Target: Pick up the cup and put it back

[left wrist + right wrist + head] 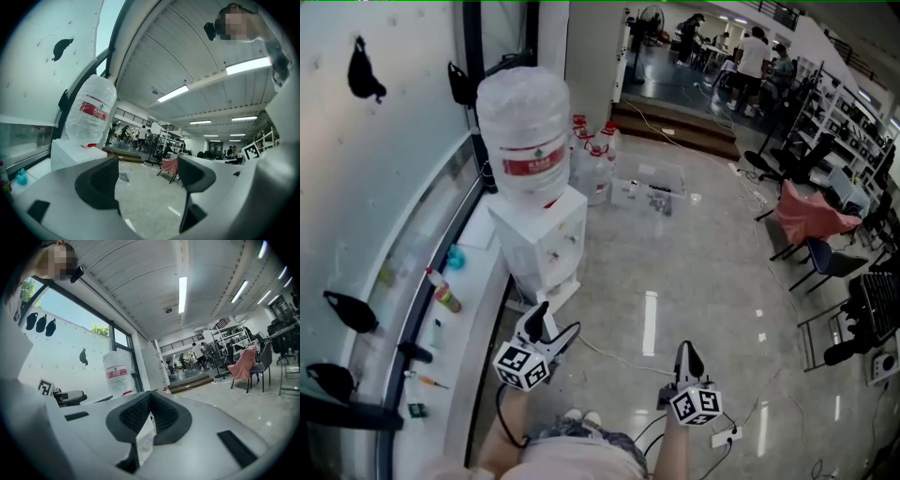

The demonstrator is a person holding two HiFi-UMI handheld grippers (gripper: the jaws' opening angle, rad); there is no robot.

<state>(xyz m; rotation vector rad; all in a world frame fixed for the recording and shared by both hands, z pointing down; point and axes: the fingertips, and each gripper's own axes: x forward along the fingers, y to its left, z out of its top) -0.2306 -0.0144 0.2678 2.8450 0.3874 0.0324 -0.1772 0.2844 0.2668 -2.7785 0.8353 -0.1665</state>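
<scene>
My left gripper (555, 323) points level at 6 o'clock of the white water dispenser (539, 239) and its upturned bottle (523, 131), its fingers (101, 183) spread wide with only the shiny floor (675, 272) showing between them. My right gripper (686, 354) hangs at 3 o'clock of the left one, apart from it, its fingers (136, 413) pressed together on nothing. The cup itself I cannot make out in any of the three views.
</scene>
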